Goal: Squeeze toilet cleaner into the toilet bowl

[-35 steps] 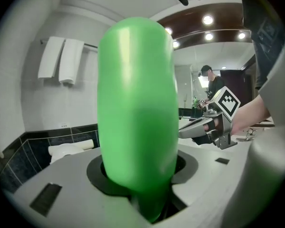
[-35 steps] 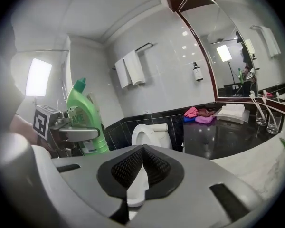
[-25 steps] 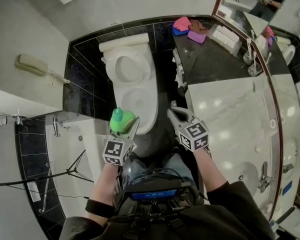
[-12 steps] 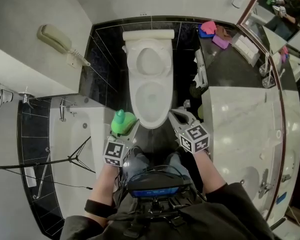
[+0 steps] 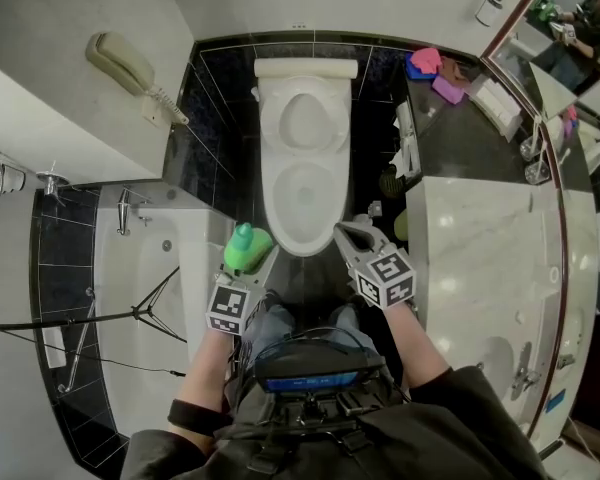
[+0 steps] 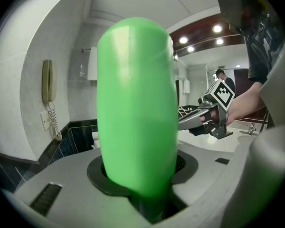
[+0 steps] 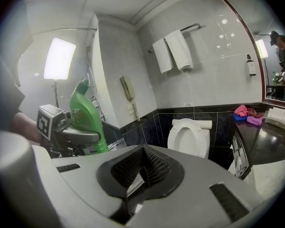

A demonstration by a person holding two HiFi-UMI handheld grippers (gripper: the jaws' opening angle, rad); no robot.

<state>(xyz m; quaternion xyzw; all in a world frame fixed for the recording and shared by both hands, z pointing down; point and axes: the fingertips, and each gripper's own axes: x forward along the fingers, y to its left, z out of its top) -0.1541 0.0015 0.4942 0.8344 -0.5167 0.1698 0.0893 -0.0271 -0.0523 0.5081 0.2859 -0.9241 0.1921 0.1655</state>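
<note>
A green cleaner bottle (image 5: 246,248) stands upright in the left hand-held gripper (image 5: 252,258), the jaws clamped on its body partway open, its cap uppermost. It is held just short of the toilet (image 5: 302,183) and a little left of the bowl's front rim. The lid is up and the bowl looks bare and white. By this showing no cleaner has gone in; the bottle has yet to be carried over the bowl, tipped and squeezed, and whether the cap is open cannot be told.

The right hand-held gripper (image 5: 342,232) is closed on nothing, its tip near the rim's right side. Both forearms reach forward from the body, the grippers angled slightly down toward the toilet — a tub (image 5: 150,298) at left, a marble bench (image 5: 480,258) at right.
</note>
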